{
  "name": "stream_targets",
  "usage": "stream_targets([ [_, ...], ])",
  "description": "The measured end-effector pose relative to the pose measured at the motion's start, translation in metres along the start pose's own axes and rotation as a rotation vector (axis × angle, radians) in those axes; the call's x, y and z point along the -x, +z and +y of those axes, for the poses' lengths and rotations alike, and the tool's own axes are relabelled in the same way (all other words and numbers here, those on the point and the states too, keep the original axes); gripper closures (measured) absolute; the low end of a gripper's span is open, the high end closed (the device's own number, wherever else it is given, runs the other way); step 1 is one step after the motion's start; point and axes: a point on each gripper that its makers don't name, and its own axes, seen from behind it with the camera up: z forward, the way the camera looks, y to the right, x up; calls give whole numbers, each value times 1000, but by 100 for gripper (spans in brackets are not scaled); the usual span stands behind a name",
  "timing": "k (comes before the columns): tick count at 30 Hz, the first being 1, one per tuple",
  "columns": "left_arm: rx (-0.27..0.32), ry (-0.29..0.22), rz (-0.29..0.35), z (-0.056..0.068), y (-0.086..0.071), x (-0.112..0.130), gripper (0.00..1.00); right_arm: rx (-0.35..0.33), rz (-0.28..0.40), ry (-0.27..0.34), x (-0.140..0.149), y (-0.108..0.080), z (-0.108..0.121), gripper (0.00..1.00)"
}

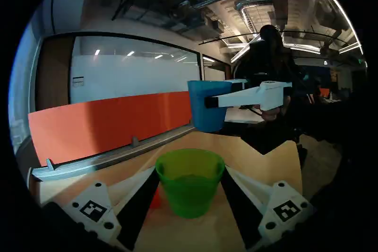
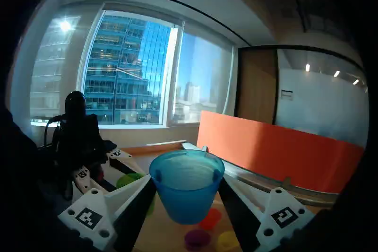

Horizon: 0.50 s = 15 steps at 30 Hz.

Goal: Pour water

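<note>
Both grippers are clenched, each on a cup. Left gripper (image 1: 190,172) grips the green cup (image 1: 190,190) by its sides, upright and low over the table (image 1: 264,157). Whether the cup rests on the wood or hangs just above it, I cannot tell. Right gripper (image 2: 186,176) pinches the blue cup (image 2: 185,197) the same way, upright, mouth level.

From the left gripper view the blue cup is up in the air, beyond the green one and higher than its rim, well apart from it, with a hand (image 1: 270,112) behind the tool. From the right gripper view the green cup sits lower, off to the left.

The step in hand looks like the approach before the pour: source raised, receiver presented, nothing tipped yet. How much water the blue cup holds is hard to judge through the tinted plastic. A faint line in the green cup may be a low level.

Next, the blue cup needs to come in until its lip is over the green mouth, then roll slowly toward it, with the green cup level and steady. Tipping from this far off would likely wet the table.
</note>
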Motion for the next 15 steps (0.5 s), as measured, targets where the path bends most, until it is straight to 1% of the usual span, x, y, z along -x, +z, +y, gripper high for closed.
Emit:
stream_targets([
  [6,-45,12,-43,-19,-6,16,14,25,-18,23,22,-18,16,12],
  [11,-86,28,-76,-35,-11,30,14,35,-25,25,39,-32,24,12],
  [15,-104,31,-95,-43,-13,38,14,37,-33,18,50,-38,28,12],
])
